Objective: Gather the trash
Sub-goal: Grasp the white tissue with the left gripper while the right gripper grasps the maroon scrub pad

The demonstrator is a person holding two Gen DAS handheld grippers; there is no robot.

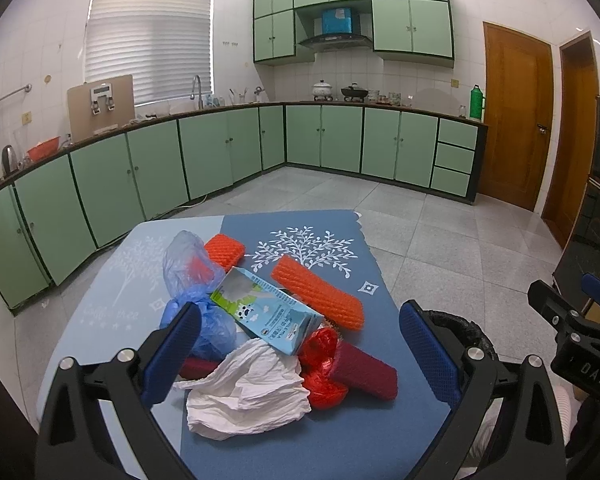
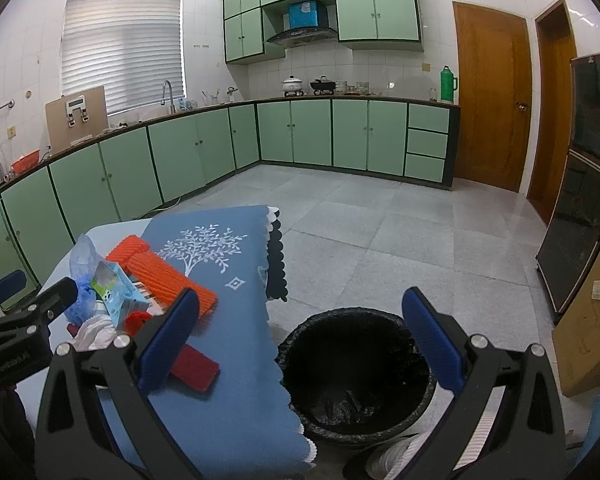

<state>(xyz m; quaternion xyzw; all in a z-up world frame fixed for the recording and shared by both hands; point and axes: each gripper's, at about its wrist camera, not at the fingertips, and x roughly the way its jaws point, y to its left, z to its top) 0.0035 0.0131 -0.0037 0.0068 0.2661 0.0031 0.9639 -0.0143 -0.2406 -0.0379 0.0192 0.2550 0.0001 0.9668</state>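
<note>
A trash pile lies on the blue table: a crumpled white tissue, a milk carton, a blue plastic bag, orange foam sleeves, a dark red foam sleeve and red netting. My left gripper is open, just above the tissue and carton. My right gripper is open and empty, above the black-lined trash bin on the floor at the table's right edge. The pile shows at the left in the right wrist view.
Green kitchen cabinets run along the far walls. A dark glass cabinet and a cardboard box stand at the right. Wooden doors are at the back right. Grey tiled floor lies beyond the table.
</note>
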